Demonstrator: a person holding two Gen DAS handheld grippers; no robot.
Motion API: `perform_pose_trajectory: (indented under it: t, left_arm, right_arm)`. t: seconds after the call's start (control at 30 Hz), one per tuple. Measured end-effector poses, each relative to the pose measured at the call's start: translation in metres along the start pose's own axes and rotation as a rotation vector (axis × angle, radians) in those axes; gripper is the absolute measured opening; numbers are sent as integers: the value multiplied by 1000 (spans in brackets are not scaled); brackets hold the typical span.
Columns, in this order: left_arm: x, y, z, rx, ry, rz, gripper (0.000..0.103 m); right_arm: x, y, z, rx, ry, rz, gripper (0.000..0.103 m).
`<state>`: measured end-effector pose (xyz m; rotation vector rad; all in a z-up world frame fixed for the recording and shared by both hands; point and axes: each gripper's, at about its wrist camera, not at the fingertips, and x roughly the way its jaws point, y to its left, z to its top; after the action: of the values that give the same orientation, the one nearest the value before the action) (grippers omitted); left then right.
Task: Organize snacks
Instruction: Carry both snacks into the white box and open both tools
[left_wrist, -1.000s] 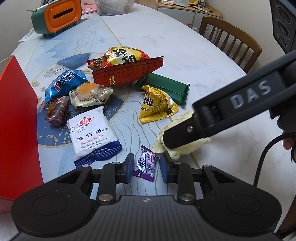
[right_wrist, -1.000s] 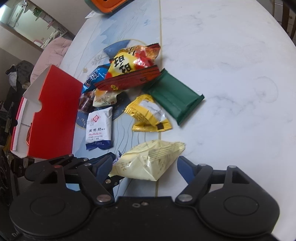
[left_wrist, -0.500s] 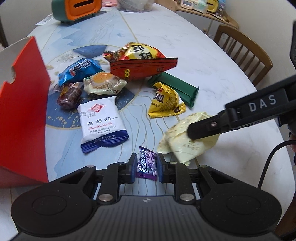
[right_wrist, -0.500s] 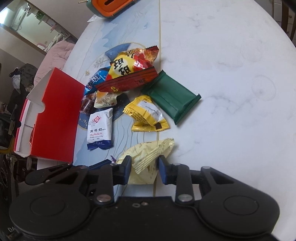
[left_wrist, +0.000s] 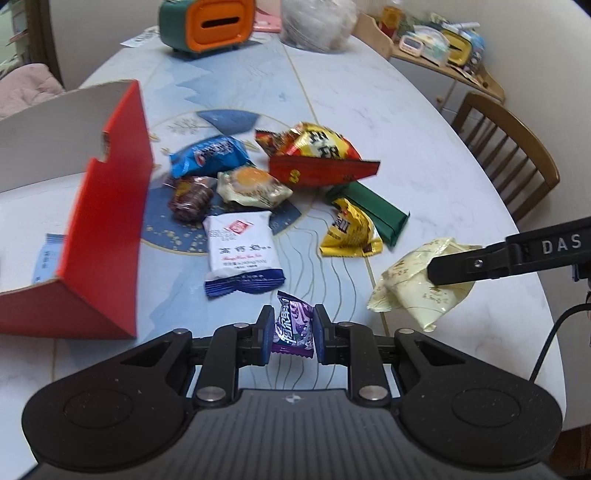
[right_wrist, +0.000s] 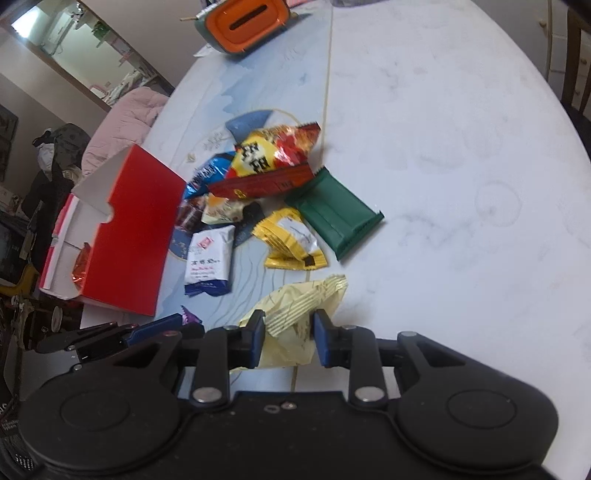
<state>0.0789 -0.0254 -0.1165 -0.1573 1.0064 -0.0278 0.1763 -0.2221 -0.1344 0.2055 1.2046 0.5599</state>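
Purple candy (left_wrist: 293, 326) is clenched in the left tongs (left_wrist: 291, 336), pale yellow packet (right_wrist: 295, 321) in the right tongs (right_wrist: 289, 341); both, lately resting on the surface (right_wrist: 443, 184), are now lifted near the red box (left_wrist: 110, 229), ready for stowing.

Glossy crinkled film is wrapping the purple candy (left_wrist: 293, 329) and pale yellow packet (right_wrist: 295, 321); the red box (left_wrist: 107, 236) is showing matt cardboard, the table (right_wrist: 443, 147) smooth marble-like sheen.

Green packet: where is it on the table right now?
The green packet lies flat right of the snack pile in the right wrist view, its corner tucked under the red-and-yellow bag, with the yellow packet just left of it.
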Motion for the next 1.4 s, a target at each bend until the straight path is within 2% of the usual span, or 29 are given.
perform_pose_trajectory:
  t: [0.37,0.7,0.97,1.4]
  left_arm:
    - [-48,23,13,-84,-64,45,21]
    - [-88,73,32,-102,-117,45,21]
    - [-108,132,43,-119,-142,58,21]
    - [-115,237,58,-151,-142,141,21]
  right_arm:
    - [-30,37,7,-91,-69,36,27]
    - [-34,97,14,-155,-121,29,27]
    - [-13,165,23,-205,-141,47,26]
    - [51,263,41,-297,-131,30,24]
